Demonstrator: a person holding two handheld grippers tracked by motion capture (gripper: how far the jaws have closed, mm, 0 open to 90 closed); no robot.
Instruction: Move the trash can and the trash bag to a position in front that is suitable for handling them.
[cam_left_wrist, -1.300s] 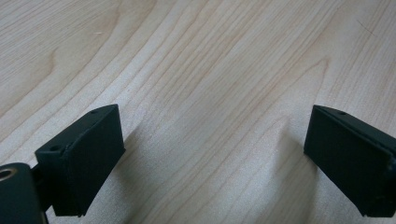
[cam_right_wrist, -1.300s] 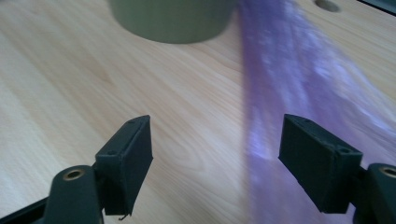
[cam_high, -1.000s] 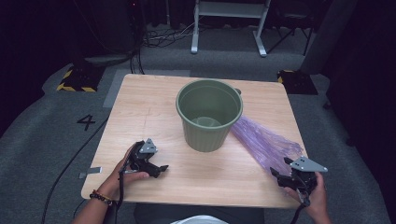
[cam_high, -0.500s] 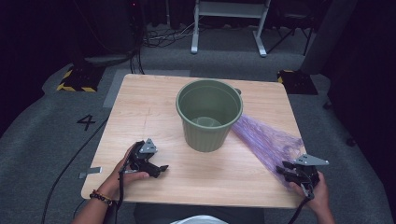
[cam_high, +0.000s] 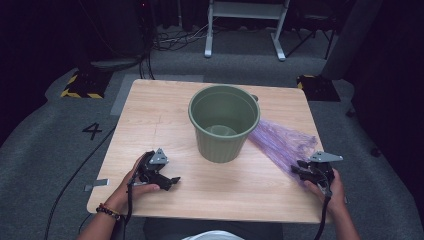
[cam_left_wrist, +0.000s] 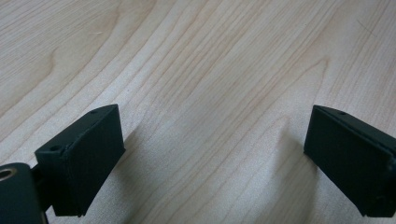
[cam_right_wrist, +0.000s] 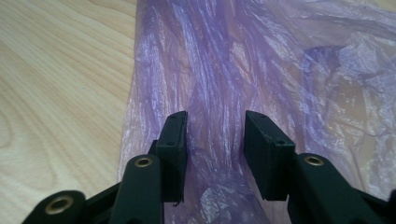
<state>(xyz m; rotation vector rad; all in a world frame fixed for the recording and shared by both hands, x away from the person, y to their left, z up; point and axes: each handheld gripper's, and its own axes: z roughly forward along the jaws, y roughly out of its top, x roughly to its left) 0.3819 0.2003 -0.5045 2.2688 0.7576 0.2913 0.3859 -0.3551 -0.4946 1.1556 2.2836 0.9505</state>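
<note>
- Here, on a pale wooden table (cam_high: 165, 125), a person works with a handheld gripper in each hand; the work in hand appears to be picking up a thin purple plastic bag (cam_high: 285, 142) lying flat to the right of a green bucket (cam_high: 223, 122).
- At the near left, the left gripper (cam_high: 172, 182) rests low over bare wood, well apart from the bucket; in the left gripper view its jaws stand wide with nothing but table between them.
- At the centre, the bucket stands upright and looks empty; the bag's far end touches or tucks in by its right side, though which cannot be told.
- At the near right, the right gripper (cam_high: 296, 170) sits on the bag's near end. In the right gripper view its jaws stand narrowed, having just been closing, with a ridge of crinkled film between them; whether the pads truly pinch it cannot be told, as a gap shows between them.
- Judged from this, the step is securing a hold on the film. To do it well, the jaws should close fully on the gathered ridge, not a single slippery layer, and stay low so the pads catch the plastic rather than skate over it.
- A slow lift would then show whether the hold is sound before the bag is carried toward the bucket.
</note>
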